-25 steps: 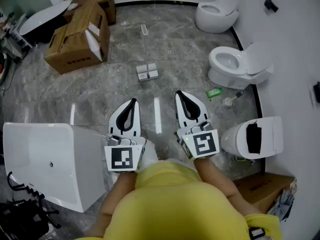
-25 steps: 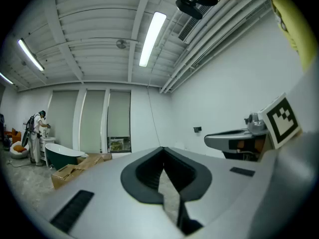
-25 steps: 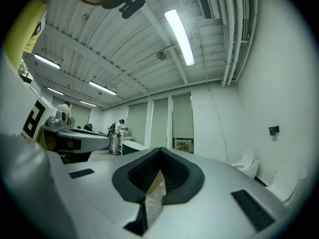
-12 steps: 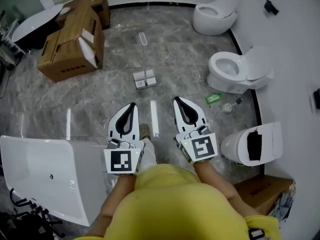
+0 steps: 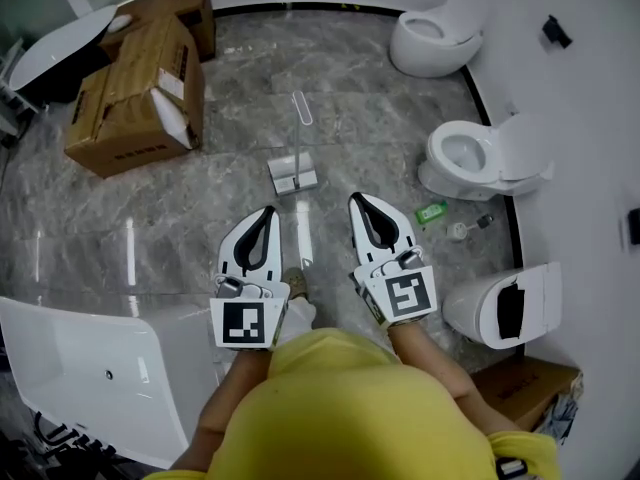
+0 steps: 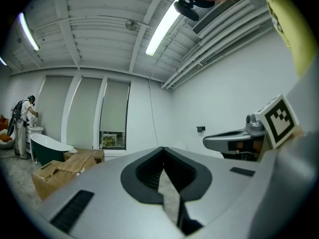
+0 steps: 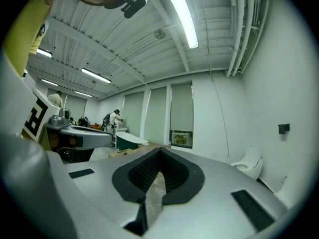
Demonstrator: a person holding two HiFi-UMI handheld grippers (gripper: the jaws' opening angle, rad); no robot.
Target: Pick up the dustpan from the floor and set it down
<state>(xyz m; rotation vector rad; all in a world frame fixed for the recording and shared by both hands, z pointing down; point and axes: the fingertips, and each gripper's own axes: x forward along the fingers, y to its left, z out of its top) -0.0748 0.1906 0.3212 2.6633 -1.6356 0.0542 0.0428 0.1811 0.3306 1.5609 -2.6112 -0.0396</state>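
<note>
The dustpan (image 5: 293, 174) lies on the grey marble floor, a small pale pan with a long thin handle (image 5: 301, 113) running away from me. My left gripper (image 5: 265, 212) and right gripper (image 5: 361, 200) are held side by side, pointing level, just short of the pan, one to each side of it. Both are shut with nothing between the jaws. In the left gripper view the left gripper (image 6: 162, 150) shows its tips meeting, and in the right gripper view the right gripper (image 7: 160, 150) does the same. Neither gripper view shows the dustpan.
Cardboard boxes (image 5: 135, 88) stand at the far left. A white bathtub (image 5: 90, 368) sits near left. Three toilets (image 5: 435, 33) (image 5: 480, 158) (image 5: 505, 303) line the curved right wall, with a green packet (image 5: 431, 211) on the floor beside them.
I have walked forward: the dustpan, boxes and toilets have slid nearer in the head view. Both grippers stay shut, side by side, and now sit closer to the pan.
</note>
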